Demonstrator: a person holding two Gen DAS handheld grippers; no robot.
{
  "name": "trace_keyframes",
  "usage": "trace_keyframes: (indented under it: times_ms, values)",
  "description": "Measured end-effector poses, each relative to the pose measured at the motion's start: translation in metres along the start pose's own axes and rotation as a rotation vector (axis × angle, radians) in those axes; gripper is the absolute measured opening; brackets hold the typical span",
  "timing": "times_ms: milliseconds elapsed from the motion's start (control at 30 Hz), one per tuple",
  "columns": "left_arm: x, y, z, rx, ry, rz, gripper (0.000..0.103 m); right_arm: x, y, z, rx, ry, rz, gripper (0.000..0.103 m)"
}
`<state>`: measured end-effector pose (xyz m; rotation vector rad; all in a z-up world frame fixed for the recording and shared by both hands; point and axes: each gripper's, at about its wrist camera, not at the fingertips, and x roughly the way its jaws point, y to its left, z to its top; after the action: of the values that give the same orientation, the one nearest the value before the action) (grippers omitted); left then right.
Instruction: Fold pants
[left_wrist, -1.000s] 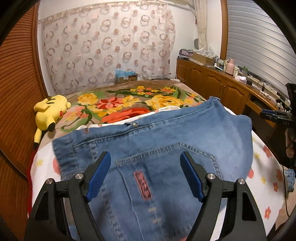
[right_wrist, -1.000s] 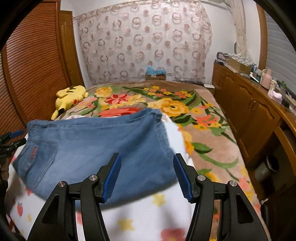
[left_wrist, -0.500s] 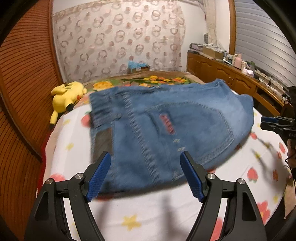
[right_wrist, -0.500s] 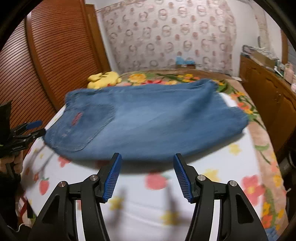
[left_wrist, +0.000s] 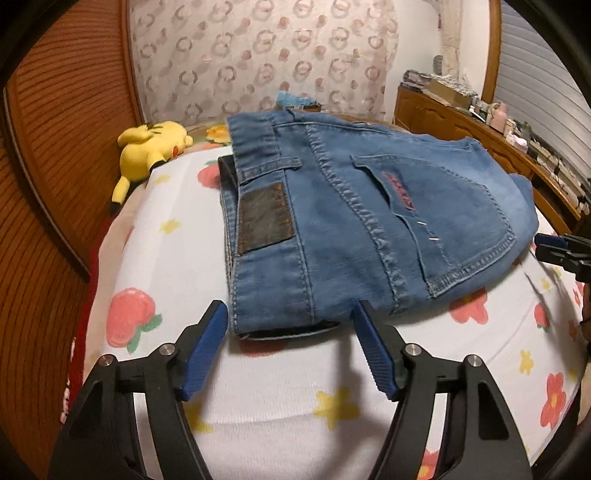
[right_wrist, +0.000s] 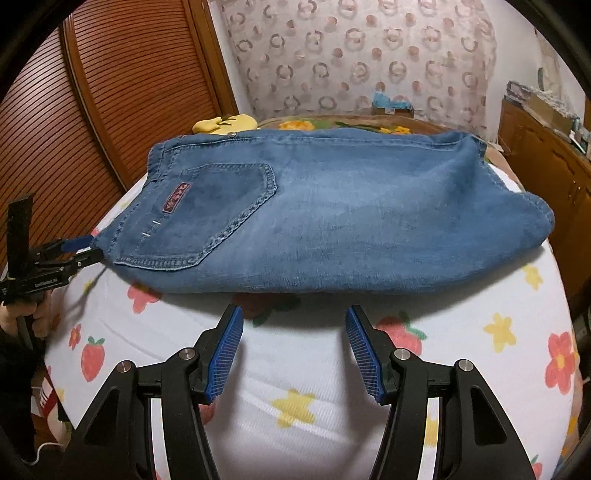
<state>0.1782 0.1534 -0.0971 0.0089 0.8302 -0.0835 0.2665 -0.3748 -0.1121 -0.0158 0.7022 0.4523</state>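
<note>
Folded blue jeans (left_wrist: 351, 221) lie flat on the white fruit-and-flower sheet (left_wrist: 258, 406), back pocket and leather patch facing up. My left gripper (left_wrist: 290, 314) hovers at the waistband end. Its jaws are closing, and the near corner of the jeans lies between the blue fingertips (left_wrist: 218, 321) without either pad pressing on it. In the right wrist view the jeans (right_wrist: 332, 221) stretch across, with my right gripper (right_wrist: 293, 312) open just short of their near folded edge and nothing between its pads. Each gripper shows in the other's view, the right gripper (left_wrist: 541, 243) and the left gripper (right_wrist: 90, 249), both at the cloth's edge.
A yellow plush toy (left_wrist: 151, 147) lies at the bed's far left, beside a slatted wooden door (left_wrist: 55, 184). Wooden cabinets (left_wrist: 461, 118) with clutter on top run along the right. A floral blanket (right_wrist: 369, 127) covers the far bed, and a patterned curtain (right_wrist: 369, 55) hangs behind it.
Both grippers have pulled back toward the near edge and sunk lower. The jeans, earlier under the fingers, now lie folded ahead of them. The left jaws have narrowed slightly.
</note>
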Motion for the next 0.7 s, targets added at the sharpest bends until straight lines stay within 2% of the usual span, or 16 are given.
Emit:
trace_keyframes:
  times_ms: [133, 200, 233, 300, 333, 400, 700]
  values:
    - [0.004, 0.003, 0.002, -0.01, 0.008, 0.003, 0.067, -0.003, 0.017, -0.001, 0.016, -0.009, -0.004, 0.06]
    - [0.003, 0.002, 0.003, -0.002, 0.006, -0.012, 0.054, -0.006, 0.017, -0.004, 0.022, -0.013, -0.005, 0.06]
    - [0.001, 0.0, 0.003, 0.007, -0.003, 0.004, 0.049, -0.005, 0.018, -0.004, 0.022, -0.016, -0.007, 0.06]
    - [-0.005, -0.002, 0.004, 0.015, -0.019, -0.002, 0.023, -0.006, 0.018, -0.005, 0.021, -0.022, -0.013, 0.06]
    - [-0.01, -0.004, 0.006, 0.013, -0.028, -0.022, 0.02, -0.006, 0.018, -0.007, 0.023, -0.024, -0.015, 0.06]
    - [-0.021, -0.011, 0.01, 0.033, -0.057, -0.003, 0.016, -0.007, 0.018, -0.01, 0.027, -0.029, -0.017, 0.06]
    - [-0.094, -0.023, 0.035, 0.036, -0.22, 0.017, 0.013, -0.017, 0.019, -0.021, 0.019, -0.051, -0.067, 0.06]
